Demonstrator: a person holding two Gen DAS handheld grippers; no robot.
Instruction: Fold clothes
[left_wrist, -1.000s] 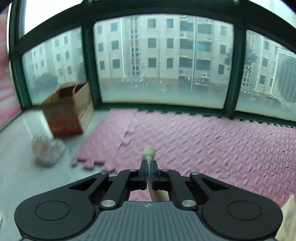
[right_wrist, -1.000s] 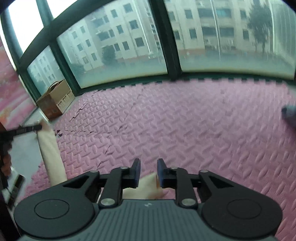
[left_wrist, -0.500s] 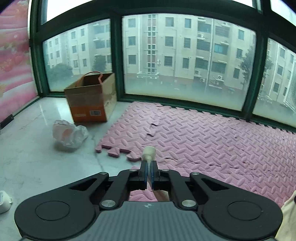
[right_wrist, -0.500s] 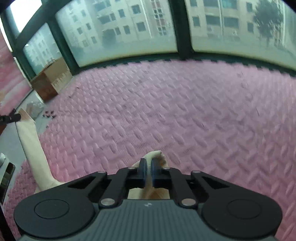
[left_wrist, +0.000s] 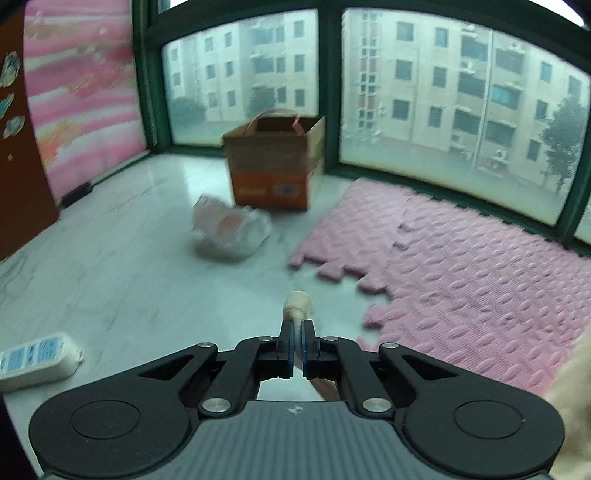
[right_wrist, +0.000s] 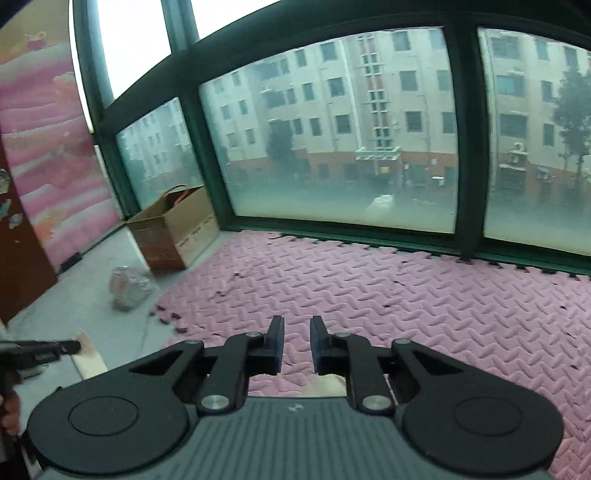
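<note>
My left gripper (left_wrist: 296, 341) pinches a bunched cream garment (left_wrist: 296, 305) poking past its jaws; my right gripper (right_wrist: 296, 345) gapes empty above the pink foam mat (right_wrist: 406, 295). One-sided hold risks the cloth twisting or slipping free.

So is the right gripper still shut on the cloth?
Open: right gripper shows pink mat between its fingers, gripping nothing.

Cream garment (left_wrist: 297, 307), pink chevron-embossed foam mat (right_wrist: 406, 295), brown-orange cardboard box (left_wrist: 273, 166), white marble floor (left_wrist: 110, 266)
</note>
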